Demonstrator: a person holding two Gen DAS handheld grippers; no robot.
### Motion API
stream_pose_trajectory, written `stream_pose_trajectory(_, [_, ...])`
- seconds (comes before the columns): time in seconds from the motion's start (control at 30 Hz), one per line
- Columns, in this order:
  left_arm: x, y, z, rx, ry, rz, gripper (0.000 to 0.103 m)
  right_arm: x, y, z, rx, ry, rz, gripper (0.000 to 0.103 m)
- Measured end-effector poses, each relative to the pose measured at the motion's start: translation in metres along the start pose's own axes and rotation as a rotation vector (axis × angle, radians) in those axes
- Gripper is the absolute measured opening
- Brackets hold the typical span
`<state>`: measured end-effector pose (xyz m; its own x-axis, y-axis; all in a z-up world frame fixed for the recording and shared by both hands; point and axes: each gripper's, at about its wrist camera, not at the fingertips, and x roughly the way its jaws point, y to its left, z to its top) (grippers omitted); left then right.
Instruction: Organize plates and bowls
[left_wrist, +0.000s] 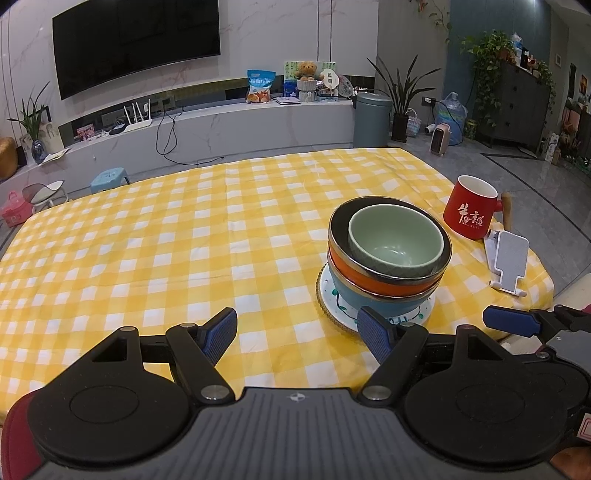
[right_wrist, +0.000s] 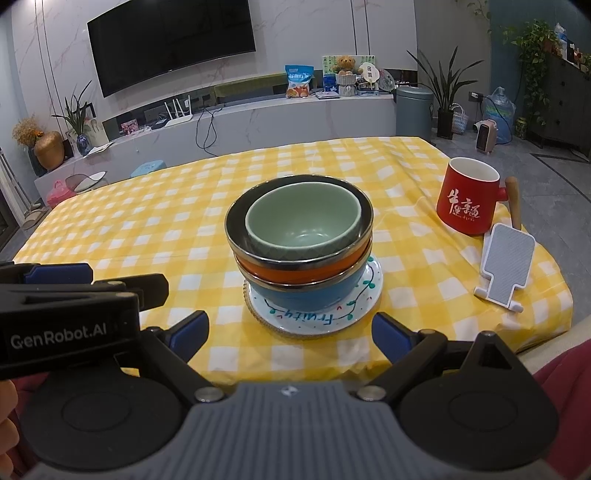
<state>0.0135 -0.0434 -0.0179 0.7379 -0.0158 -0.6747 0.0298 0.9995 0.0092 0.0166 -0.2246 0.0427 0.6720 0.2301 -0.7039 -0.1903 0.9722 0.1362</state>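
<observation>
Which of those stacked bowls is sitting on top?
The pale green bowl. It nests inside the orange bowl, which sits in the blue bowl at the bottom, on the white plate.

Home living room, wall-mounted television (left_wrist: 136, 40) above a long marble media console (left_wrist: 207, 125), potted plants (left_wrist: 400, 92) right of it, yellow checked tablecloth (left_wrist: 184, 240) in front.

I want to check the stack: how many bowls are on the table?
3, nested on the plate: blue bowl lowest, orange bowl inside it, green bowl on top. A further bowl could be hidden inside.
</observation>
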Motion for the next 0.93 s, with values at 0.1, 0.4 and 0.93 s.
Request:
stream_pose_trajectory(0.1, [0.0013, 0.0010, -0.0003, -0.001, 0.004, 0.001, 0.087, 0.0008, -0.0002, 0.0000, 0.000, 0.003, -0.002, 0.093])
stream_pose_trajectory(0.4, [0.0021, 0.0021, -0.0008, -0.004, 0.009, -0.004, 0.087, 0.0017, -0.0005, -0.0003, 0.002, 0.007, -0.002, 0.093])
stream_pose_trajectory(0.93, [0.0043, -0.0002, -0.0012, -0.001, 0.020, 0.000, 0.087, 0.0033, 0.0011, -0.0014, 0.002, 0.019, 0.001, 0.093])
